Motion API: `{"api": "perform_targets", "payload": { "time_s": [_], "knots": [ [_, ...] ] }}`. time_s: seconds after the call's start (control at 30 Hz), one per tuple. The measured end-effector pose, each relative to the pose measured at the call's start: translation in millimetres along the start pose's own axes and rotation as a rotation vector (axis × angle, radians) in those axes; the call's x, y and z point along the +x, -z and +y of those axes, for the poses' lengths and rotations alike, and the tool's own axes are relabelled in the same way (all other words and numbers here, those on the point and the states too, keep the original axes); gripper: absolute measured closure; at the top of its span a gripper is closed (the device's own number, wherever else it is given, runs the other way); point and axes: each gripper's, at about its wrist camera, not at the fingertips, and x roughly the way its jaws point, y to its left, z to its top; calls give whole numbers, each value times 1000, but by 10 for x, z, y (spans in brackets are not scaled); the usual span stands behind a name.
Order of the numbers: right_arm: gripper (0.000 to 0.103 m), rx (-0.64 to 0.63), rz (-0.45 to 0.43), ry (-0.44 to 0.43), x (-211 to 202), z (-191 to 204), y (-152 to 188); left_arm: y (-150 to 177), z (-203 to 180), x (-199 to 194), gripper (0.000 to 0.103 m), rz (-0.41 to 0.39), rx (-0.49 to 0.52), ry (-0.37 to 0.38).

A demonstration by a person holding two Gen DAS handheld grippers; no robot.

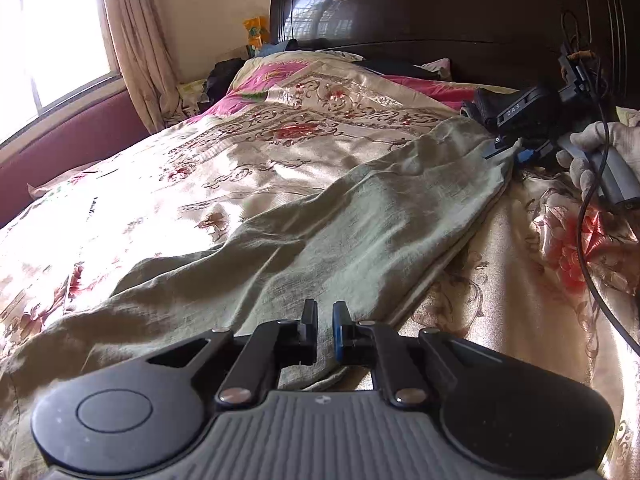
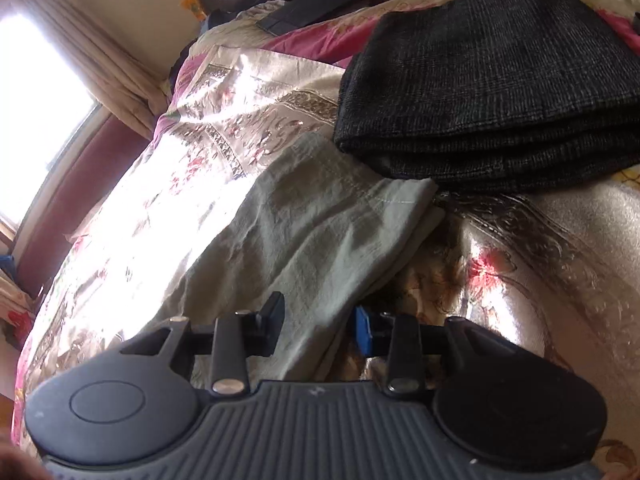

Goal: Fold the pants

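Pale green pants (image 1: 320, 232) lie stretched along the floral bedspread (image 1: 208, 160), legs laid together. My left gripper (image 1: 325, 320) sits low over the near end of the pants, jaws nearly closed with a narrow gap; whether cloth is pinched is hidden. The right gripper (image 1: 506, 151), held by a gloved hand (image 1: 596, 148), is at the far cuff end. In the right wrist view the right gripper (image 2: 318, 320) is open, with the cuff edge of the pants (image 2: 304, 240) lying between its fingers.
A folded dark grey garment (image 2: 492, 80) lies just beyond the cuff. A dark wooden headboard (image 1: 440, 4) stands at the far end. A window and curtain (image 1: 132, 40) are at left. A black cable (image 1: 592, 240) hangs at right.
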Motion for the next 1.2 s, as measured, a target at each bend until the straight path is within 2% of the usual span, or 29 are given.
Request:
{"api": "perform_targets", "payload": {
  "time_s": [0.1,0.23,0.3,0.43,0.6,0.7,0.87,1.03,1.2],
  "knots": [
    [71,15,-40,-13,-84,-24,7,-6,21,40,77,-6,-21,16],
    [72,43,-31,-20,51,-17,-22,22,-52,200,77,22,-6,30],
    [99,-5,-24,-22,47,116,-31,52,-54,270,77,43,-40,42],
    [98,-144,-50,-65,-106,465,-22,78,-47,286,77,38,-79,55],
    [98,-154,-78,-117,-210,677,-93,36,-62,268,77,8,-80,65],
    [98,-158,-85,-158,-282,824,-124,44,-42,344,77,34,-106,83],
    [98,-361,-81,-257,-400,1550,75,104,90,270,77,23,-181,107],
    [98,-537,-6,-420,-361,2448,555,173,402,1,77,-12,-206,24],
    [98,-705,93,-555,-212,3254,1295,417,806,-362,76,-16,-286,-64]
  ]
}}
